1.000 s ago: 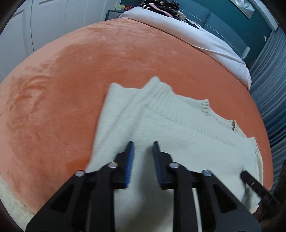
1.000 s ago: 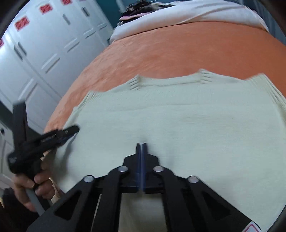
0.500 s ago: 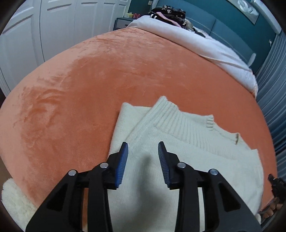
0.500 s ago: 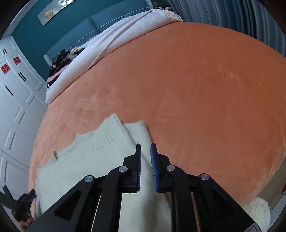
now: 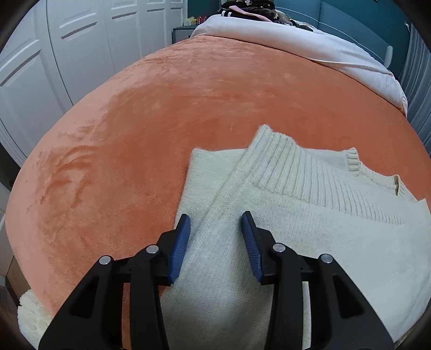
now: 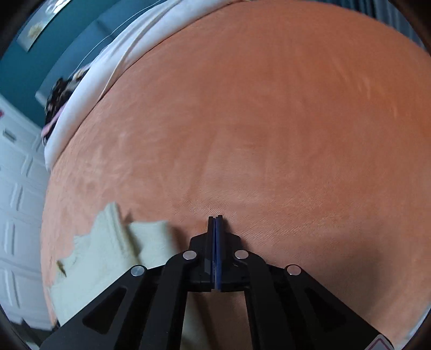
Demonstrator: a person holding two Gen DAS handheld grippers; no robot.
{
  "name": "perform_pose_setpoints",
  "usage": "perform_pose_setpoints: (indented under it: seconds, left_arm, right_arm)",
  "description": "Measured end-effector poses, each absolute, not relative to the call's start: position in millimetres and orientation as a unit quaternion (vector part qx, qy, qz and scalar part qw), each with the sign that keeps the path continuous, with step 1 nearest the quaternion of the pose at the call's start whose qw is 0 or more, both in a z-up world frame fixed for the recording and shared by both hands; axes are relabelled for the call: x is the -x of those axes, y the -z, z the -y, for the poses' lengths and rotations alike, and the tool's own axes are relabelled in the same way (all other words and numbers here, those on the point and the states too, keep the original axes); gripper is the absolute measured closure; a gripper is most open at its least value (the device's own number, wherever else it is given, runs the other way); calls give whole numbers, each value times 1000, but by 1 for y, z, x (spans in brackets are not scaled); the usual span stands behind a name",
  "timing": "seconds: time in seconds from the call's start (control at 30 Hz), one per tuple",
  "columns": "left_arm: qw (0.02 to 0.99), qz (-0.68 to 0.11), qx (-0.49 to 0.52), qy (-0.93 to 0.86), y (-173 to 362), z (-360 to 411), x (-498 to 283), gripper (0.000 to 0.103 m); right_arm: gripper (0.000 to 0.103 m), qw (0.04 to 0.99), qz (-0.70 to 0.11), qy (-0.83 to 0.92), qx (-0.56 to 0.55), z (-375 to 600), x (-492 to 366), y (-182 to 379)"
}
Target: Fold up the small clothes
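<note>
A cream knitted sweater (image 5: 309,215) lies partly folded on the orange blanket (image 5: 161,121), its ribbed hem on top. My left gripper (image 5: 215,223) is open and empty, just above the sweater's left part. In the right wrist view the sweater (image 6: 107,247) lies at the lower left. My right gripper (image 6: 215,223) is shut with nothing between its pads, over bare orange blanket (image 6: 269,121) to the right of the sweater.
A white duvet (image 5: 296,35) and a dark clothes pile (image 5: 247,8) lie at the bed's far end. White wardrobe doors (image 5: 67,53) stand to the left. A fluffy white rug (image 5: 32,315) shows below the bed's near edge.
My left gripper has opened wider and drawn back over the sweater. My right gripper swung right, off the sweater onto bare blanket; it opened slightly, then shut again.
</note>
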State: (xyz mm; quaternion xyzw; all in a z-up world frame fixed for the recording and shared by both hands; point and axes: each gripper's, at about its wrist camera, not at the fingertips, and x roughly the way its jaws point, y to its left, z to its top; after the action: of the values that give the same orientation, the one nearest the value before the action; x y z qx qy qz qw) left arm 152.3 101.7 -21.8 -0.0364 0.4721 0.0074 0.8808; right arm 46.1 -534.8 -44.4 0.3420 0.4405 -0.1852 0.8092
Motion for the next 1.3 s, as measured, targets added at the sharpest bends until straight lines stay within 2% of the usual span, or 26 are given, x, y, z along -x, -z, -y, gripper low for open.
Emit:
perform_pose_setpoints:
  seconds: [0.07,0.13,0.27,0.4,0.47,0.5,0.53,0.57,0.6,0.63,0.67,0.7,0.77,0.87,0.9,1.0,1.03,1.13,1.23,1.27,1.3]
  left_arm:
    - [882,-470,38,-7,22,-103,-152,64]
    - [883,-469,34,-8,23,-102,-153,64]
    - [881,-472,33,-9,21,-101,-153,64]
    - [879,-476,31,-7,19,-102,-152,63]
    - [878,-477,26,-10,19,-103,-152,60]
    - [877,-479,23,-18,19,-103,-151,51]
    - [875,-483,26,-29,20,-106,-150,43]
    - [873,-486,42,-27,21,-111,-148,43]
    - [870,-488,64,-21,21,-118,-146,42]
    - [869,-490,74,-18,21,-122,-143,42]
    - [868,-490,72,-15,20,-124,-140,42]
    - [870,-489,64,-13,18,-124,-135,42]
    - [873,-485,45,-5,15,-124,-123,42]
    - [873,-486,49,8,14,-128,-107,42]
    - [872,-487,54,10,12,-130,-102,42]
    - [869,-489,75,24,6,-137,-88,48]
    - [867,-491,82,31,6,-138,-83,50]
    - [859,-499,98,52,9,-140,-68,59]
    - [858,-500,103,63,9,-141,-56,67]
    - [856,-501,110,66,9,-144,-53,68]
    - [854,-502,117,68,10,-147,-51,70]
  right_arm:
    - [92,833,-428,153,-316,515,-33,19]
    - [68,846,-423,136,-294,496,-16,5]
    - [64,845,-447,135,-261,464,9,8]
    - [52,839,-452,163,-256,449,37,10]
    - [49,838,-447,169,-265,444,48,12]
    - [47,835,-449,170,-270,442,53,14]
    - [47,831,-454,171,-271,442,57,17]
    - [47,829,-459,169,-272,442,60,21]
    - [53,827,-462,161,-277,446,57,25]
    - [72,826,-463,146,-286,445,58,26]
    - [77,828,-461,138,-287,442,55,24]
    - [93,836,-451,139,-280,441,58,16]
    - [93,840,-437,128,-294,442,61,7]
    - [93,820,-481,130,-282,448,56,31]
    - [90,821,-482,138,-274,448,54,28]
    - [79,847,-453,186,-208,422,44,-20]
    - [79,864,-432,167,-195,407,36,-37]
    - [79,883,-434,19,-176,340,-16,-72]
    - [78,856,-474,-150,-143,240,-83,-75]
    - [75,843,-486,-190,-131,209,-101,-71]
    - [69,825,-499,-237,-114,173,-122,-63]
